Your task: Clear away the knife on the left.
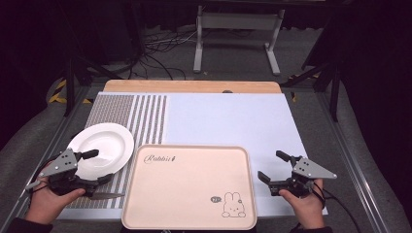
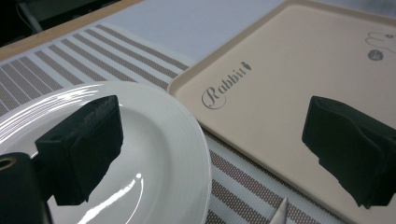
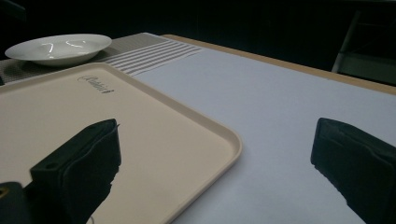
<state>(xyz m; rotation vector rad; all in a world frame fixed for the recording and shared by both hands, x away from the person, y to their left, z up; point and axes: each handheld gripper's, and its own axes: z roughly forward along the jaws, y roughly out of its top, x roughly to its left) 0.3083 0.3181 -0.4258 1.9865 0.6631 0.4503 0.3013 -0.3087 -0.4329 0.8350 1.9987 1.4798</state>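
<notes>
A white plate (image 1: 109, 141) rests on a striped placemat at the table's left. Beside it lies a beige tray (image 1: 189, 179) with a rabbit drawing and nothing on it. My left gripper (image 1: 99, 166) hovers open at the plate's near edge. In the left gripper view (image 2: 210, 144) one jaw is over the plate (image 2: 159, 140) and the other over the tray (image 2: 289, 70). A knife (image 1: 108, 195) lies just below it, and its tip (image 2: 279, 212) shows between the jaws. My right gripper (image 1: 272, 166) stands open at the tray's right edge, straddling the rim (image 3: 224, 140) in its own view (image 3: 215, 158).
The striped placemat (image 1: 138, 116) covers the left of a pale blue mat (image 1: 228, 116). A wooden table edge (image 1: 194, 86) runs along the back. A white metal stand (image 1: 238, 29) and cables sit on the floor beyond. The plate (image 3: 58, 46) appears far off in the right gripper view.
</notes>
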